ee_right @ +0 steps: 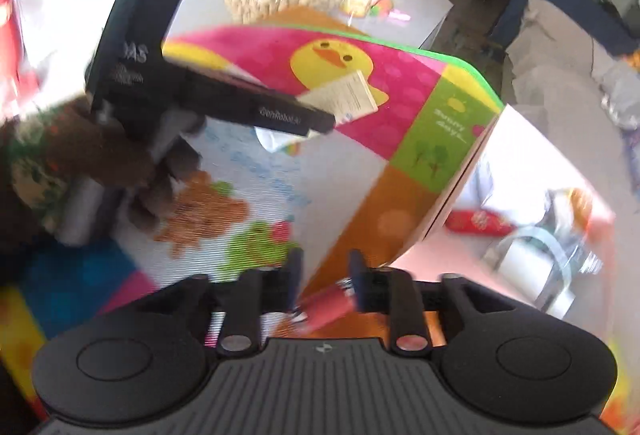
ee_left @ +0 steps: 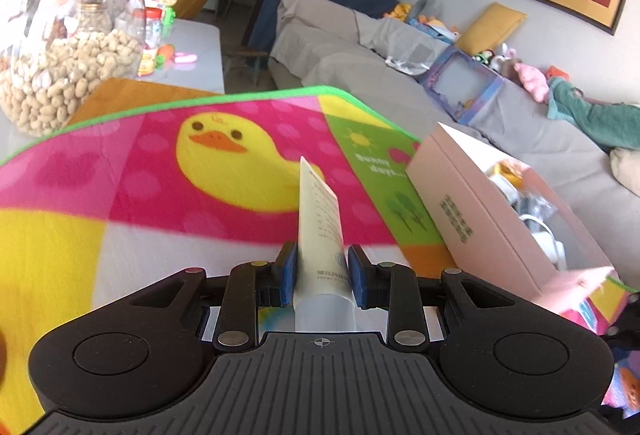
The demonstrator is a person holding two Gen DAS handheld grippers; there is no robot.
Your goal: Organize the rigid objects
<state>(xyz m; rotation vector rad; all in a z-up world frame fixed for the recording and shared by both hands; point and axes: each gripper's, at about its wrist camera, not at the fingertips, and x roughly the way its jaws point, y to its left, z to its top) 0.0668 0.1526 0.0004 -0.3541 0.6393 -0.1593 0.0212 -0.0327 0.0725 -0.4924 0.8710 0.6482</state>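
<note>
My left gripper [ee_left: 322,255] is shut on a white tube [ee_left: 320,211], which stands up between the blue pads [ee_left: 289,267] above the duck-print mat [ee_left: 120,175]. The open pink box [ee_left: 480,203] lies to its right with several small items inside. In the blurred right wrist view, my right gripper [ee_right: 324,259] hovers low over the mat near the corner of the pink box [ee_right: 452,195]. Its fingers stand apart. A red tube-like item [ee_right: 326,309] lies in the gap, and I see no pad pressing on it. The left gripper [ee_right: 324,119] with the white tube [ee_right: 348,95] shows farther back.
A big clear jar of peanuts [ee_left: 68,47] stands at the mat's far left, with small toys behind it on the grey table [ee_left: 196,47]. A grey sofa [ee_left: 360,47] strewn with toys runs beyond the table edge. A gloved hand [ee_right: 100,155] holds the left gripper's handle.
</note>
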